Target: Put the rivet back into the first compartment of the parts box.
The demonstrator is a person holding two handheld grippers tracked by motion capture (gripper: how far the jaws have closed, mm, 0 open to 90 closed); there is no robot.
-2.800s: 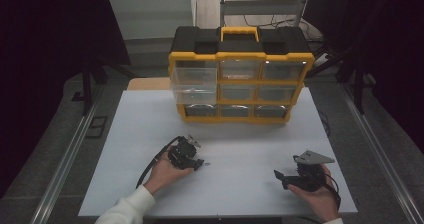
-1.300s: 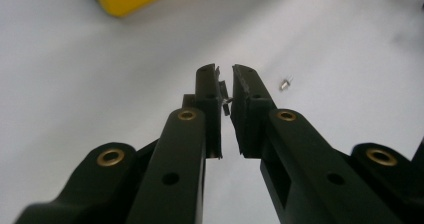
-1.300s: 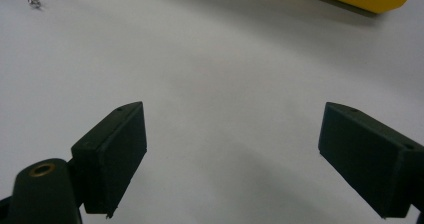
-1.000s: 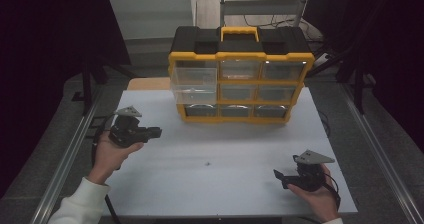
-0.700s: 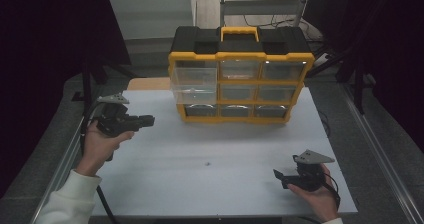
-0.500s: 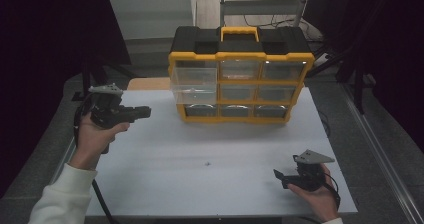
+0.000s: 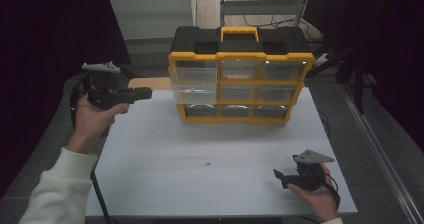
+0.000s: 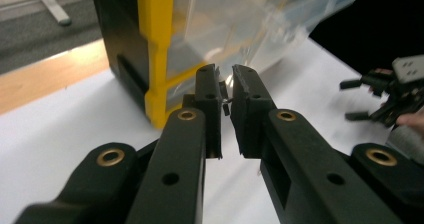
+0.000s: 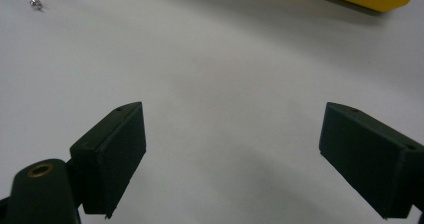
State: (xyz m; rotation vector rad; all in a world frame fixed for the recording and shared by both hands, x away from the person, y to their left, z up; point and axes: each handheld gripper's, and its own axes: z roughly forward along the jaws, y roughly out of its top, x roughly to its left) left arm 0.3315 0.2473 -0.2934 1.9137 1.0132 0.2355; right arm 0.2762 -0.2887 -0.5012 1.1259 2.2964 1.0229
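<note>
My left gripper (image 8: pixel 226 91) pinches a tiny metal part (image 8: pixel 226 101) near the organizer's open drawer (image 7: pixel 194 85) at twelve o'clock. A slack pinch could drop it short. My right gripper (image 9: pixel 235 149) rests wide, empty.

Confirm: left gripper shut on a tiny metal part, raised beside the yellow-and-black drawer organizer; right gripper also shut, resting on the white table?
Wrong about the right gripper: the right gripper view shows its jaws wide apart with nothing between them. The rest stands.
</note>
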